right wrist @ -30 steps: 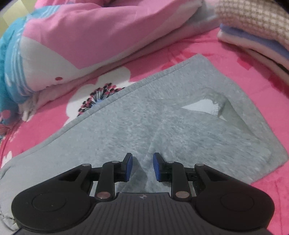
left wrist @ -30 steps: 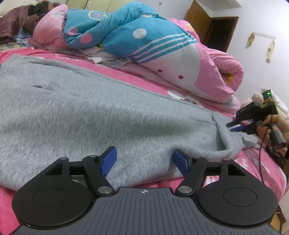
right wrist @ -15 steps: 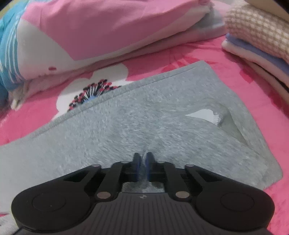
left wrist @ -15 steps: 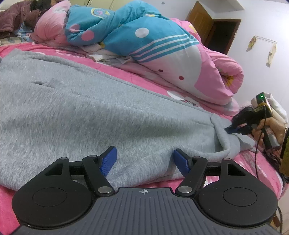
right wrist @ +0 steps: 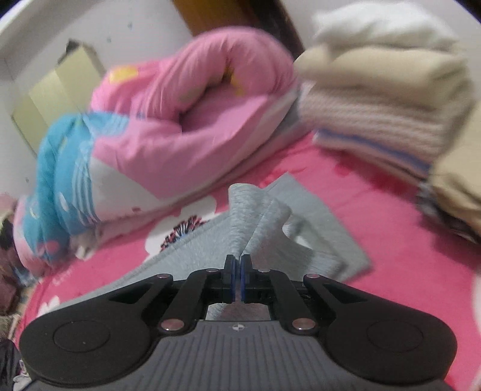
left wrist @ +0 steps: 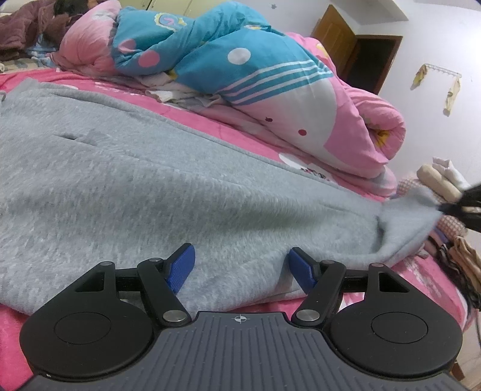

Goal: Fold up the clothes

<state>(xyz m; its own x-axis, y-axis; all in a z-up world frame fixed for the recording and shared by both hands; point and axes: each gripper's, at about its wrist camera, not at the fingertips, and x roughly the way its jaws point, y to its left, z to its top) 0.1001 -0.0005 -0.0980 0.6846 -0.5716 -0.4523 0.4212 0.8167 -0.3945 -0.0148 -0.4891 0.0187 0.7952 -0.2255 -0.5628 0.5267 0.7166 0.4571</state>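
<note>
A large grey fleece garment (left wrist: 150, 186) lies spread across the pink bed. My left gripper (left wrist: 240, 266) sits low at its near edge, open. The fabric lies between its blue pads (left wrist: 180, 264), which stand wide apart and do not pinch it. My right gripper (right wrist: 238, 270) is shut on a fold of the same grey garment (right wrist: 258, 216). That fold rises in a peak off the sheet. In the left wrist view the right gripper (left wrist: 443, 207) shows blurred at the far right, holding the garment's end up.
A rolled pink and blue quilt (left wrist: 255, 78) lies along the far side of the bed. A stack of folded clothes (right wrist: 384, 99) stands at the right beyond the garment. Pink bedsheet (right wrist: 390, 228) shows between them. Dark clothes (left wrist: 27, 27) lie at the back left.
My right gripper closed on the grey fabric, then rose and pulled the pinched fold up off the bed. The left gripper stayed where it was, still open.
</note>
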